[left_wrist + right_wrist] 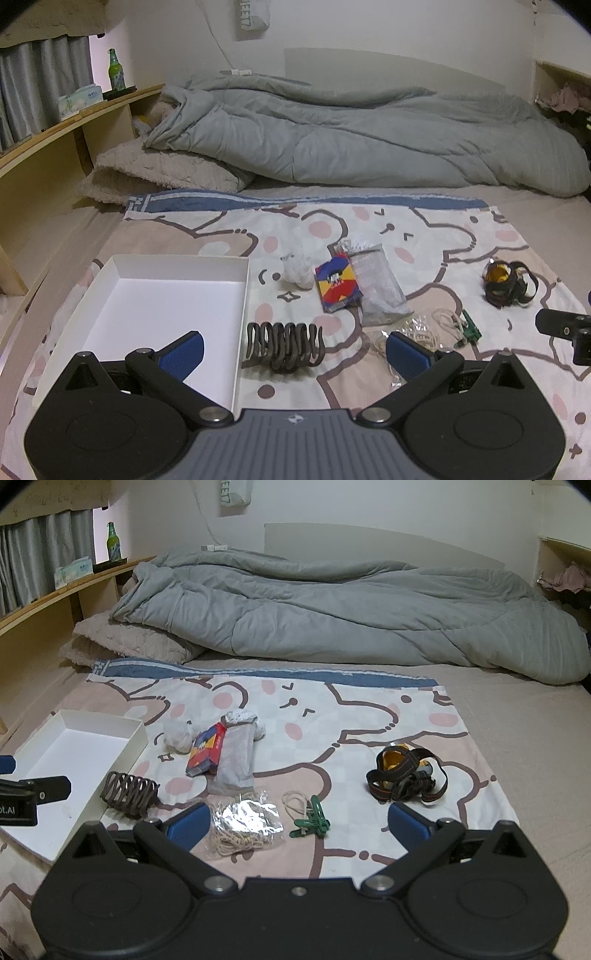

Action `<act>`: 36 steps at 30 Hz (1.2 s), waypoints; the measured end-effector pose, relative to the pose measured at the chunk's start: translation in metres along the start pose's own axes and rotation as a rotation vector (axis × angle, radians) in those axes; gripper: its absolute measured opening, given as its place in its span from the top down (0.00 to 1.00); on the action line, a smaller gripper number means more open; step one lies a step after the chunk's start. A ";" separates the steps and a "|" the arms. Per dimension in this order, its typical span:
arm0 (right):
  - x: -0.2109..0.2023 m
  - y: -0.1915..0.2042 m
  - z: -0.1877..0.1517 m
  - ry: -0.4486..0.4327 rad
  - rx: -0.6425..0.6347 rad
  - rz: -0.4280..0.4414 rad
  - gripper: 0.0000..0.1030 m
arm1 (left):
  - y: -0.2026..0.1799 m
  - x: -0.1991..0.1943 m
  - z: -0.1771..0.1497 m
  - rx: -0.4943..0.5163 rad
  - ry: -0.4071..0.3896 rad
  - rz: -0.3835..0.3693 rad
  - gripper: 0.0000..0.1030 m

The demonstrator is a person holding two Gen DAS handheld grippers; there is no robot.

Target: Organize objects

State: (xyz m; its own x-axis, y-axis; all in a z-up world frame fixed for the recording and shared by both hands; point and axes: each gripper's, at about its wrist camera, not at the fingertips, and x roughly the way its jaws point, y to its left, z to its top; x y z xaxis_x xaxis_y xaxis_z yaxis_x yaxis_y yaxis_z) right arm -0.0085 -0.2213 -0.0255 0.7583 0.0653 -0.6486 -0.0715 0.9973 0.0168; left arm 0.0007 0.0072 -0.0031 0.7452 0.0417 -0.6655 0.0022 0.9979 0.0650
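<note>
A white box (110, 317) (44, 775) lies empty on the left of a cartoon-print cloth (424, 229) (369, 716). Loose on the cloth are a brown hair claw (284, 345) (127, 788), a colourful card pack (338, 282) (205, 751), a grey pouch (378, 284) (236, 757), a white wad (297, 269) (177, 734), a bag of rubber bands (242, 823), green clips (312, 818) and a headlamp (508, 282) (406, 775). My left gripper (295, 350) is open just behind the hair claw. My right gripper (299, 825) is open over the bag and clips.
A rumpled grey duvet (351, 136) (332, 605) and a beige fleece blanket (159, 173) lie at the back of the bed. A wooden shelf (66, 122) on the left holds a green bottle (115, 72) and a tissue pack (79, 98).
</note>
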 end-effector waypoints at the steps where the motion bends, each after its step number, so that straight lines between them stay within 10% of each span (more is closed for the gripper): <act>1: 0.001 0.000 0.001 -0.003 0.004 0.001 0.00 | 0.002 0.000 0.002 -0.007 -0.006 0.001 0.00; 14: 0.019 0.010 0.022 -0.020 0.023 0.015 0.00 | 0.032 0.020 0.019 -0.066 -0.058 0.042 0.00; 24: 0.047 0.011 0.027 0.000 0.023 0.003 0.00 | 0.052 0.063 0.022 -0.113 0.034 -0.074 0.01; 32: 0.068 0.009 0.027 0.060 0.057 0.019 0.00 | 0.075 0.107 0.017 -0.253 0.201 -0.175 0.39; 36: 0.074 0.006 0.025 0.093 0.083 0.047 0.00 | 0.082 0.125 0.010 -0.252 0.257 -0.150 0.41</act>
State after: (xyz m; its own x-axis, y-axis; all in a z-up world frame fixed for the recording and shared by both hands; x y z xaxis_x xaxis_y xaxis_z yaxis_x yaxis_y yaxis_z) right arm 0.0635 -0.2094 -0.0539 0.6921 0.1122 -0.7130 -0.0485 0.9928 0.1091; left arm 0.1003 0.0936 -0.0734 0.5578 -0.1265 -0.8203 -0.0888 0.9736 -0.2105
